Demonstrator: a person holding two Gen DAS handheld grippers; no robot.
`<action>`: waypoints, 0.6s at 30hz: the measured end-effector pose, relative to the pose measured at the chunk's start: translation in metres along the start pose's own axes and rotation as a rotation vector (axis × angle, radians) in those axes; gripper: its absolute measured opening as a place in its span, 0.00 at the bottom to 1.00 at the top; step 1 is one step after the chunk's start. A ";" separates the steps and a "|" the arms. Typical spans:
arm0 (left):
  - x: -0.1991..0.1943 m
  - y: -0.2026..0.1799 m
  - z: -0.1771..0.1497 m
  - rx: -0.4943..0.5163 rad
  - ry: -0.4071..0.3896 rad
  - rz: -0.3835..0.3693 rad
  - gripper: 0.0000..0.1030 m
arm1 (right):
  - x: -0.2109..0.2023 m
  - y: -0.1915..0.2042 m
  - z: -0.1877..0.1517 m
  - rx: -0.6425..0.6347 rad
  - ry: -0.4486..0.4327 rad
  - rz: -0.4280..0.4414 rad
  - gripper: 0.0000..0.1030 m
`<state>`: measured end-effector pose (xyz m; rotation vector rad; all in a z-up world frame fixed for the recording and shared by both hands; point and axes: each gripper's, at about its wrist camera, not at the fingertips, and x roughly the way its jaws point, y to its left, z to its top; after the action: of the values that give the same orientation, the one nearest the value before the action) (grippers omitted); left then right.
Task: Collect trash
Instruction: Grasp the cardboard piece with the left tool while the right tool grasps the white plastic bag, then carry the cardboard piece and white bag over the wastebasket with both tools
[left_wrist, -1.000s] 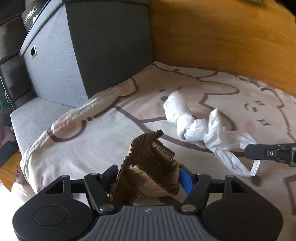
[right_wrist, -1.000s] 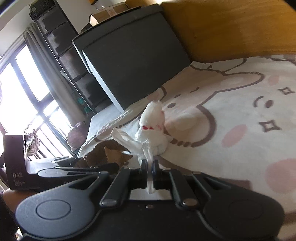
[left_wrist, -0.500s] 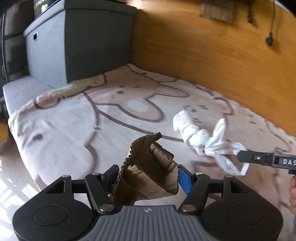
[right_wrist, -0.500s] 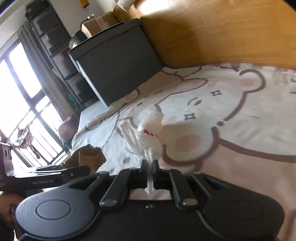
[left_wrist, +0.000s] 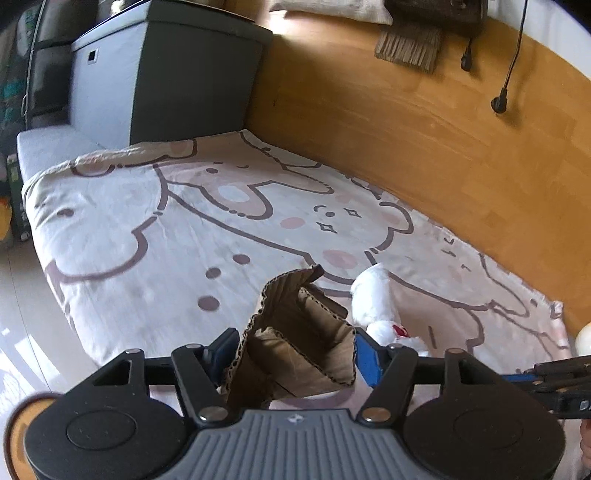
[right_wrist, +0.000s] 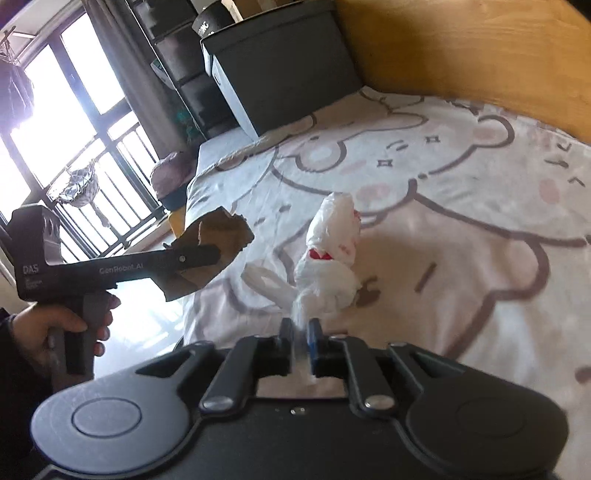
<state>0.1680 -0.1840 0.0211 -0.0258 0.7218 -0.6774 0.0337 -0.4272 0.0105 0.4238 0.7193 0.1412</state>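
Left gripper (left_wrist: 293, 352): jaws clamped on a torn piece of corrugated cardboard (left_wrist: 295, 332). The piece stands roughly upright between the blue pads, long axis running up and away from the gripper, ragged tip pointing toward the far wall. In the right wrist view the same gripper (right_wrist: 218, 254) is held level by a hand (right_wrist: 62, 328), with the cardboard (right_wrist: 210, 251) projecting past its tip.

Right gripper (right_wrist: 298, 334): jaws nearly together, pinching the thin tail of a knotted white plastic bag (right_wrist: 328, 254). The bag's long axis runs from the gripper forward and upward, closed end pointing away; red print shows near its middle. A loose handle loop hangs to its left. In the left wrist view the bag (left_wrist: 373, 299) sits just right of the cardboard.

Below both: bedspread (left_wrist: 147, 236) with a bear cartoon print. Beyond: dark storage box (left_wrist: 166, 74) at the bed's far left, wooden wall panel (left_wrist: 424, 118) along the far side.
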 end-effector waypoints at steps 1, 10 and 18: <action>-0.002 0.000 -0.003 -0.009 -0.001 0.003 0.64 | -0.004 0.001 0.000 0.006 -0.005 0.001 0.34; -0.020 0.001 -0.020 -0.069 -0.025 0.045 0.64 | 0.030 -0.013 0.036 0.081 -0.021 -0.074 0.60; -0.022 0.004 -0.027 -0.092 -0.026 0.071 0.64 | 0.086 -0.012 0.043 0.127 0.082 -0.104 0.63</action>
<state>0.1419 -0.1626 0.0129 -0.0929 0.7257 -0.5751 0.1258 -0.4290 -0.0180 0.5027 0.8323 0.0146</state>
